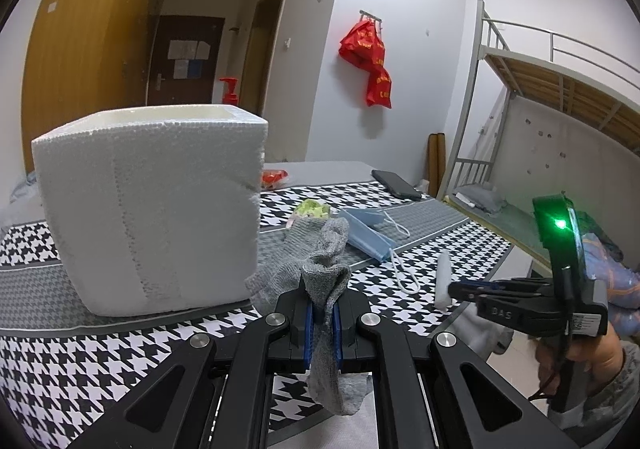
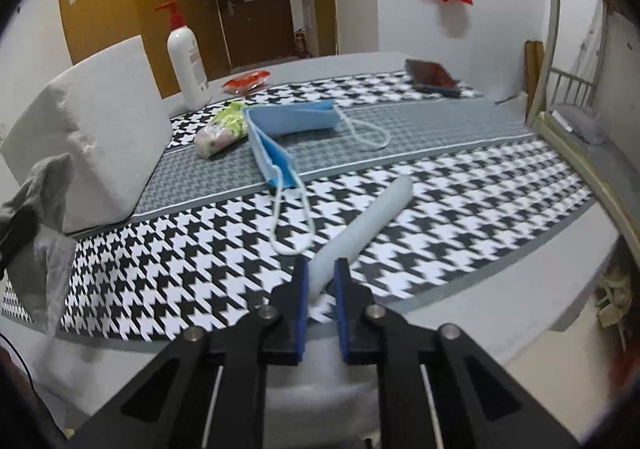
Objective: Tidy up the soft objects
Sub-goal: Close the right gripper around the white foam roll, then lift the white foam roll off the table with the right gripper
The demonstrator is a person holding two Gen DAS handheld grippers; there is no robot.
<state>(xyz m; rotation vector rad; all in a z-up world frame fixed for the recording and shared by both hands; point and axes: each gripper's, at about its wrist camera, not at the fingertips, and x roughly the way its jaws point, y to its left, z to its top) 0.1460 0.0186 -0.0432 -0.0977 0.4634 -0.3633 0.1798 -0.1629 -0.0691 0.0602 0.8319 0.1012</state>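
My left gripper (image 1: 323, 319) is shut on a grey knitted glove (image 1: 326, 273), held just above the table at the right front corner of the white foam box (image 1: 152, 205). The glove also shows at the left edge of the right wrist view (image 2: 48, 189). My right gripper (image 2: 321, 281) is shut on a white foam tube (image 2: 368, 217), which sticks out forward over the houndstooth cloth (image 2: 460, 209). It also shows in the left wrist view (image 1: 443, 281). A blue face mask (image 2: 280, 129) lies on the cloth beyond both grippers.
A green and pink packet (image 2: 222, 129) lies by the mask. A white pump bottle (image 2: 188, 61) stands behind the foam box (image 2: 88, 137). A red packet (image 2: 246, 81) and a phone (image 2: 432, 79) lie at the far side. A bunk bed frame (image 1: 520, 97) stands to the right.
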